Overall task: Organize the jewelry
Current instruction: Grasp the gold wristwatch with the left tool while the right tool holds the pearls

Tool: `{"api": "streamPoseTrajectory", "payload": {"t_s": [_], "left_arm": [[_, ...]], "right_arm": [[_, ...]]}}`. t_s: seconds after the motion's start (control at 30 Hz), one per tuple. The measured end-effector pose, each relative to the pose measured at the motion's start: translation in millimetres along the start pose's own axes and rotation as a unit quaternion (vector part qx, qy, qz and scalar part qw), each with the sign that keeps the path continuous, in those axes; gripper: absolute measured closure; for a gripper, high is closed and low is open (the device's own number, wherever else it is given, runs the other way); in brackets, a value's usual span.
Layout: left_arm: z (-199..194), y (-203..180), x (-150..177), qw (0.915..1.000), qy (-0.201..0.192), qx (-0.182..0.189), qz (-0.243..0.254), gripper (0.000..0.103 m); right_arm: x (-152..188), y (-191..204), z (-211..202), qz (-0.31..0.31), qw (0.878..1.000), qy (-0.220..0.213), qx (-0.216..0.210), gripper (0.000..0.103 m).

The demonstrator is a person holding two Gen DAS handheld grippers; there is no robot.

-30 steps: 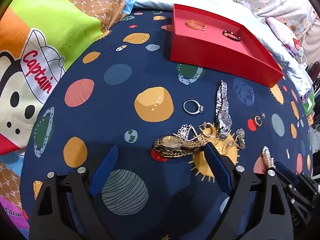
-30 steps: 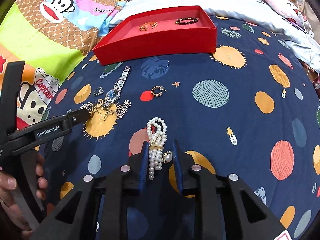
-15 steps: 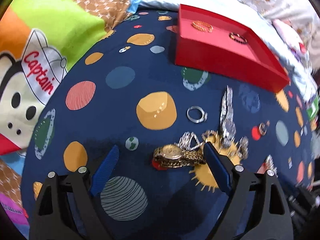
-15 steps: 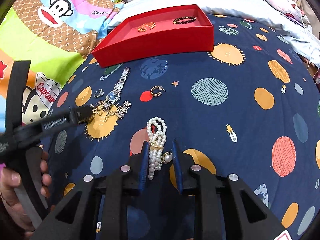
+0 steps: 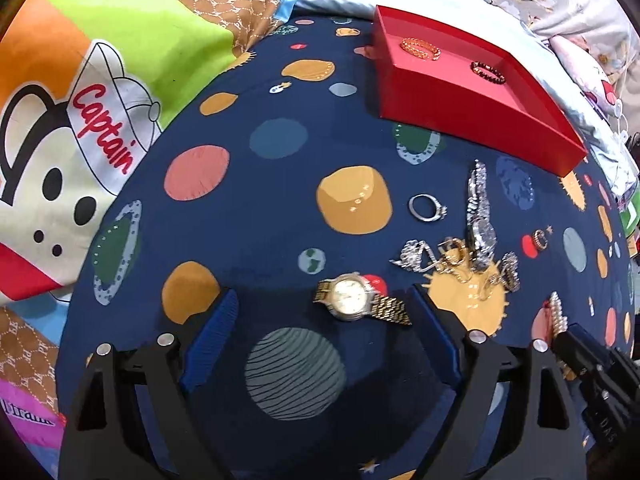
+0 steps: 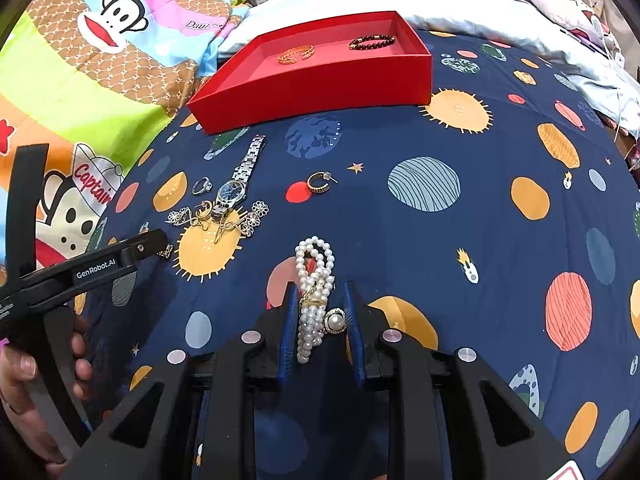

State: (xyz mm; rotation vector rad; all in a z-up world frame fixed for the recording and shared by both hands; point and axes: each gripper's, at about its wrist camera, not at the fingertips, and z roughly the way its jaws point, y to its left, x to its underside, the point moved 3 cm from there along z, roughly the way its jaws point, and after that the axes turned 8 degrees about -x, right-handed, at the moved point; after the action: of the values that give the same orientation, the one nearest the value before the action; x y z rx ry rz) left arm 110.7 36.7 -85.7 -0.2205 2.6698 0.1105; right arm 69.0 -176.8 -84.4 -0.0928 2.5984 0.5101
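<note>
Two bracelets already sit in your red tray, far across the bed: a gold chain bracelet on the left and a dark bead bracelet on the right. The rest of the tray is bare.

From the left wrist camera, your left tongs stand wide apart and hold nothing. The gold watch lies flat on the blue bed cover between the two tips, with its band end just beside the right tip. It looks like you lined the tongs up this way so they can close on the watch next. A little farther and to the right lie a silver ring, a silver watch and a tangled pile of small shiny pieces. A small hoop earring lies farther right.

From the right wrist camera, your right tongs are close together around the pearl bracelet and a pearl earring, near you on the bed cover. The blue pads sit just beside the pearls, but you cannot tell if they pinch yet. The top loop of pearls sticks out past the tips. The red tray is far ahead, so the pearls have a long trip to it.
</note>
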Motion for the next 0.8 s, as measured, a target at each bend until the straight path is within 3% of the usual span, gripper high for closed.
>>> {"api": "streamPoseTrajectory", "payload": {"t_s": [0.13, 0.27, 0.43, 0.57, 0.7, 0.8], "left_arm": [[-3.9, -1.4, 2.1, 0.9999, 0.006, 0.009, -0.009, 0.026], [-7.9, 6.9, 4.1, 0.9982, 0.018, 0.037, -0.044, 0.027], [-4.1, 7.2, -0.8, 0.9972, 0.009, 0.015, -0.072, 0.029], [-2.1, 3.8, -1.8, 0.998, -0.005, -0.029, -0.056, 0.043], [-5.0, 9.7, 1.8, 0.999, -0.01, -0.033, -0.028, 0.063], [-8.2, 18.4, 7.2, 0.9997, -0.005, -0.023, -0.009, 0.069]], "right_arm": [[-2.6, 1.3, 1.0, -0.001, 1.0, -0.001, -0.001, 0.081], [-3.2, 0.3, 2.1, 0.001, 1.0, -0.001, -0.001, 0.081], [-2.8, -0.1, 3.6, 0.002, 1.0, 0.001, 0.0, 0.081], [-2.7, 0.2, 3.7, 0.002, 1.0, 0.0, -0.001, 0.081], [-2.6, 0.6, 3.2, 0.0, 1.0, 0.0, -0.003, 0.081], [-2.3, 0.7, 3.0, 0.001, 1.0, -0.001, -0.003, 0.081]]}}
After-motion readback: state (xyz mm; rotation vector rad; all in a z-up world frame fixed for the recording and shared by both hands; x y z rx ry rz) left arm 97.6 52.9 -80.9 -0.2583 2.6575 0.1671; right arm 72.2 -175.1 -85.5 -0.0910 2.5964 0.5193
